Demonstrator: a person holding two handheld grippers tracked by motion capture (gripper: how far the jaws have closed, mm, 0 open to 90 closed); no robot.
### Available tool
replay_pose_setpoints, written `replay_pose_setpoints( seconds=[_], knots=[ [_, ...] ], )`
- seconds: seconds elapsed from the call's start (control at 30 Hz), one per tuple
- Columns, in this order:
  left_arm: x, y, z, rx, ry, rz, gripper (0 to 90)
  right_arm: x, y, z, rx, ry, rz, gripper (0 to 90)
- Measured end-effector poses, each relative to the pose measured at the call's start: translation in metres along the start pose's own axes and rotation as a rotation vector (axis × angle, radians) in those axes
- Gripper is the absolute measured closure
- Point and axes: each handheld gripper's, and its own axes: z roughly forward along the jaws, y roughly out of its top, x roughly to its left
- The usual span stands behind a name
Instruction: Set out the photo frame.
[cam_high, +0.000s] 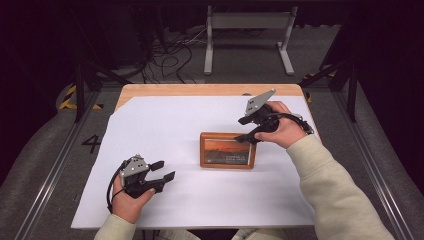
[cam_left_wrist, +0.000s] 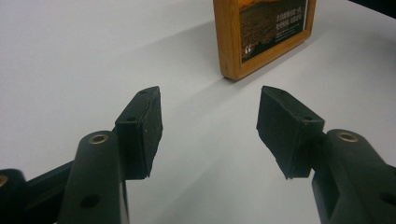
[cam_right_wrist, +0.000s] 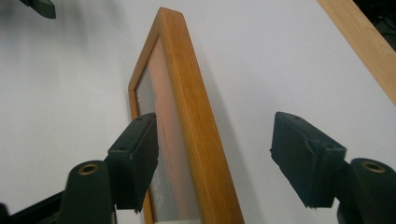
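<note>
A wooden picture frame (cam_high: 227, 150) holding an orange sunset print stands on the white sheet (cam_high: 165, 120), right of the middle. My right gripper (cam_high: 245, 130) hovers over its top right corner. In the right gripper view the frame's top edge (cam_right_wrist: 182, 70) runs between the jaws of the right gripper (cam_right_wrist: 215, 158), which stand open with neither pad touching the wood. My left gripper (cam_high: 164, 170) rests near the front left, open and empty. In the left gripper view that gripper (cam_left_wrist: 210, 126) points toward the frame's lower corner (cam_left_wrist: 229, 46) some way ahead.
The white sheet covers most of a wooden table (cam_high: 200, 90), whose bare edge shows at the back. A grey metal stand (cam_high: 247, 22) and loose cables (cam_high: 170, 55) sit on the floor beyond. Floor rails (cam_high: 55, 165) run along both sides.
</note>
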Motion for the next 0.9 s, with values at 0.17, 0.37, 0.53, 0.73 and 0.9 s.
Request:
replay_pose_setpoints(
  seconds=[0.17, 0.37, 0.53, 0.73, 0.9],
  knots=[
    [-0.001, 0.001, -0.001, 0.001, 0.002, 0.005, 40.1, 0.007, -0.012, -0.019, -0.048, -0.044, 0.036, 28.8],
    [0.001, 0.002, 0.0, -0.003, 0.01, 0.008, 38.8, 0.022, -0.033, -0.038, -0.095, -0.096, 0.108, 26.1],
    [0.001, 0.002, 0.001, 0.007, -0.001, 0.006, 38.2, 0.033, -0.051, -0.049, -0.158, -0.128, 0.161, 23.6],
    [0.001, 0.004, 0.003, 0.007, 0.002, 0.013, 37.0, 0.046, -0.074, -0.055, -0.18, -0.157, 0.186, 22.4],
    [0.0, 0.005, 0.003, 0.002, 0.005, 0.02, 37.0, 0.052, -0.095, -0.059, -0.212, -0.174, 0.22, 21.1]
  ],
)
